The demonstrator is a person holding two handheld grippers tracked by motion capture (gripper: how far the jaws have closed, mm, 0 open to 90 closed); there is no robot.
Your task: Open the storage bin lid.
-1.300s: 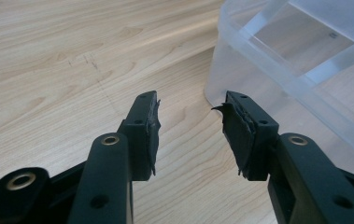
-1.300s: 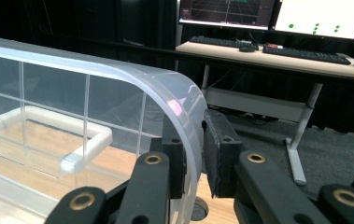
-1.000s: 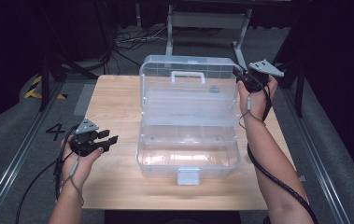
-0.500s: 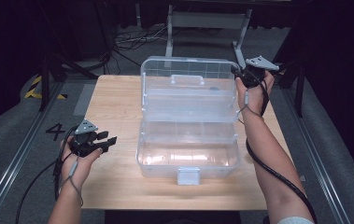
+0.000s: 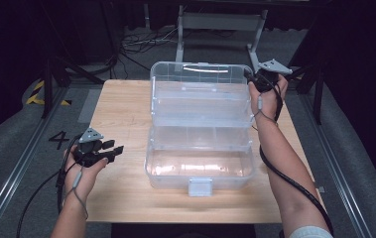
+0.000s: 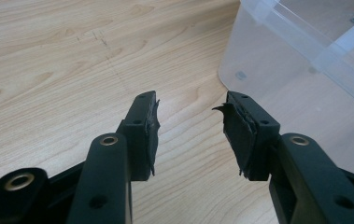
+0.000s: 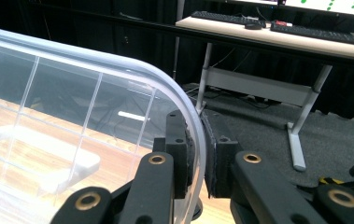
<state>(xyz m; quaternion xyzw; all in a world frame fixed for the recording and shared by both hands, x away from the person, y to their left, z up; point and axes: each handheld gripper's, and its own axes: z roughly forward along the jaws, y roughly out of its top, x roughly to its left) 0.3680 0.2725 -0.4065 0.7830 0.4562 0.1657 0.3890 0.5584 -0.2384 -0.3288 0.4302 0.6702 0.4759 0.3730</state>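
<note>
The right gripper pinches the rim of the clear lid: in the right gripper view one black jaw presses the inner face of the curved plastic edge and the other the outer face, with the rim sandwiched between their pads. The high view places this right gripper at the lid's far right corner, where the lid stands raised at the back of the clear plastic box, but the jaws themselves are too small there to read.

The left gripper has its jaws spread, with bare wooden table between them and nothing touching the worn pads. Its own view shows a rounded corner of the box just ahead to the right, apart from the jaws. From above, the left gripper sits in the person's left hand over the table, beside the box's left side.

The box stands open at the middle of the table, its front latch facing the person.
</note>
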